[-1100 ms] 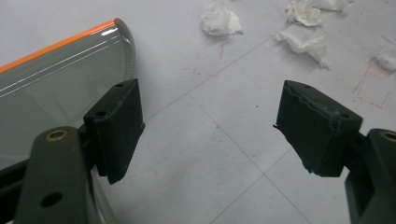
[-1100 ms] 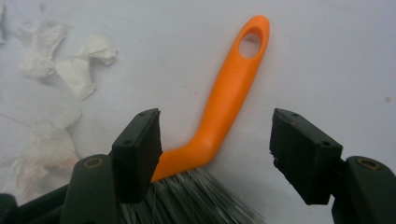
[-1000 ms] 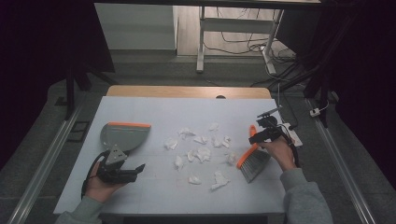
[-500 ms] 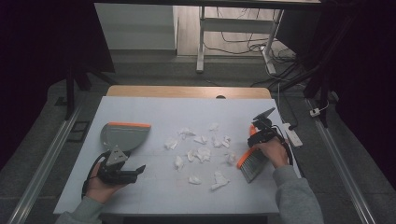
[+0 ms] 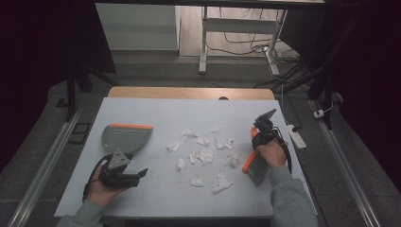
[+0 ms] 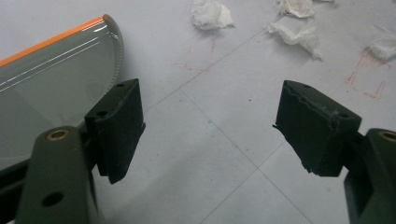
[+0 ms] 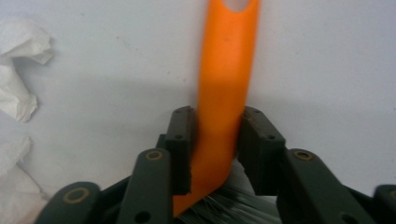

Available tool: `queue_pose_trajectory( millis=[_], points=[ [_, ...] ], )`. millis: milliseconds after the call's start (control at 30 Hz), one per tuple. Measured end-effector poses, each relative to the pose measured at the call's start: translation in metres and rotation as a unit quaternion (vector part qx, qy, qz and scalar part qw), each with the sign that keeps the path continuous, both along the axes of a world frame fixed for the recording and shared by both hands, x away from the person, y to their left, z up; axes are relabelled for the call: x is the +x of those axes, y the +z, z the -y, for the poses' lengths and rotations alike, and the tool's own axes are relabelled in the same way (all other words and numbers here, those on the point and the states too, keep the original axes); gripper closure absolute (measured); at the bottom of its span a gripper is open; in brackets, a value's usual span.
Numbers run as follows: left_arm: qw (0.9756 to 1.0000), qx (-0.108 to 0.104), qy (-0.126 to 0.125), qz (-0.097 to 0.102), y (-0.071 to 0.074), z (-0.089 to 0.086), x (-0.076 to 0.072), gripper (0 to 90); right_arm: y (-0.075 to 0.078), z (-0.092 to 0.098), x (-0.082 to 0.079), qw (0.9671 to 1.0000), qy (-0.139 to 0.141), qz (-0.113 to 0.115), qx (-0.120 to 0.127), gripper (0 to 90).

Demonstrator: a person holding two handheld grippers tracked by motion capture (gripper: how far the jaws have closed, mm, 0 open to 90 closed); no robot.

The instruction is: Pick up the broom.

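Gripping the brush (image 7: 224,84), right gripper (image 7: 215,140) fingers just closed.

No text, label, brand, number or sign can be read in any of the views; faint red marks are seen drawn on the table sheet (image 6: 224,93) in the left gripper view, a small rough rectangle near the right edge and short strokes further left, but no letter or figure can be made out in them; thin pencilled lines are also seen crossing the sheet, without lettering.
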State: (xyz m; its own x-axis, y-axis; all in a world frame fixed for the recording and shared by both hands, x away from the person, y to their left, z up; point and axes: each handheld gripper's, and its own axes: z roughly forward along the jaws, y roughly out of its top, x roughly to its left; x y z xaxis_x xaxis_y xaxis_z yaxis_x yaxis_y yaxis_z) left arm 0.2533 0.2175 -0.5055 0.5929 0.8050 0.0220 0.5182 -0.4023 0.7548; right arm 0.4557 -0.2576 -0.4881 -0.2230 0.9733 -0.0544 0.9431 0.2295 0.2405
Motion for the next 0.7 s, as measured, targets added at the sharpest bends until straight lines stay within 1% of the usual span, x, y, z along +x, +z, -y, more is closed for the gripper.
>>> queue_pose_trajectory(
  millis=[33, 67, 100, 200, 233, 333, 367, 400, 433, 467, 533, 567, 633, 667, 700],
  points=[
    [1.0000, -0.001, 0.000, 0.000, 0.000, 0.000, 0.000, 24.5, -0.001, 0.000, -0.001, 1.0000, 0.001, 0.006, 0.000, 69.9],
    [1.0000, -0.001, 0.001, 0.001, 0.000, -0.001, 0.000, 24.5, -0.001, -0.001, -0.003, 0.9999, 0.006, 0.012, -0.007, 70.2],
    [1.0000, -0.001, 0.001, 0.001, 0.000, -0.001, 0.000, 24.5, -0.001, -0.001, -0.004, 0.9998, 0.007, 0.017, -0.006, 70.3],
    [1.0000, 0.000, 0.001, 0.002, 0.001, -0.001, -0.001, 24.5, -0.001, 0.000, -0.006, 0.9997, 0.011, 0.022, -0.004, 70.5],
    [1.0000, 0.000, 0.001, 0.002, 0.001, -0.001, -0.001, 24.5, -0.001, 0.000, -0.007, 0.9994, 0.020, 0.027, -0.009, 70.5],
    [1.0000, -0.001, 0.003, 0.001, 0.000, -0.001, 0.000, 24.5, 0.000, 0.004, -0.007, 0.9991, 0.031, 0.029, 0.005, 70.5],
    [1.0000, -0.001, 0.003, 0.001, 0.000, -0.001, 0.000, 24.5, 0.001, 0.007, -0.008, 0.9990, 0.035, 0.029, 0.005, 70.6],
    [1.0000, 0.000, 0.003, 0.000, 0.000, -0.001, 0.000, 24.5, 0.002, 0.009, -0.008, 0.9988, 0.035, 0.034, 0.003, 70.6],
    [1.0000, -0.001, 0.004, -0.001, -0.001, -0.001, 0.001, 24.5, 0.004, 0.013, -0.009, 0.9984, 0.038, 0.041, 0.009, 70.6],
    [1.0000, -0.001, 0.005, -0.001, -0.001, -0.001, 0.001, 24.5, 0.007, 0.017, -0.011, 0.9982, 0.036, 0.041, 0.023, 70.6],
    [1.0000, -0.001, 0.005, -0.002, -0.001, -0.001, 0.001, 24.5, 0.012, 0.025, -0.014, 0.9969, 0.039, 0.052, 0.045, 70.6],
    [1.0000, -0.001, 0.005, -0.002, -0.001, -0.001, 0.001, 24.5, 0.015, 0.028, -0.016, 0.9959, 0.048, 0.052, 0.056, 70.6],
    [1.0000, 0.000, 0.006, -0.002, -0.001, -0.001, 0.002, 24.6, 0.021, 0.036, -0.020, 0.9935, 0.051, 0.063, 0.080, 70.7],
    [1.0000, 0.000, 0.006, -0.001, -0.001, -0.001, 0.002, 24.6, 0.024, 0.040, -0.023, 0.9916, 0.054, 0.069, 0.095, 70.7],
    [1.0000, 0.000, 0.006, -0.001, -0.001, -0.001, 0.002, 24.6, 0.027, 0.043, -0.025, 0.9899, 0.057, 0.077, 0.104, 70.7]
  ],
)
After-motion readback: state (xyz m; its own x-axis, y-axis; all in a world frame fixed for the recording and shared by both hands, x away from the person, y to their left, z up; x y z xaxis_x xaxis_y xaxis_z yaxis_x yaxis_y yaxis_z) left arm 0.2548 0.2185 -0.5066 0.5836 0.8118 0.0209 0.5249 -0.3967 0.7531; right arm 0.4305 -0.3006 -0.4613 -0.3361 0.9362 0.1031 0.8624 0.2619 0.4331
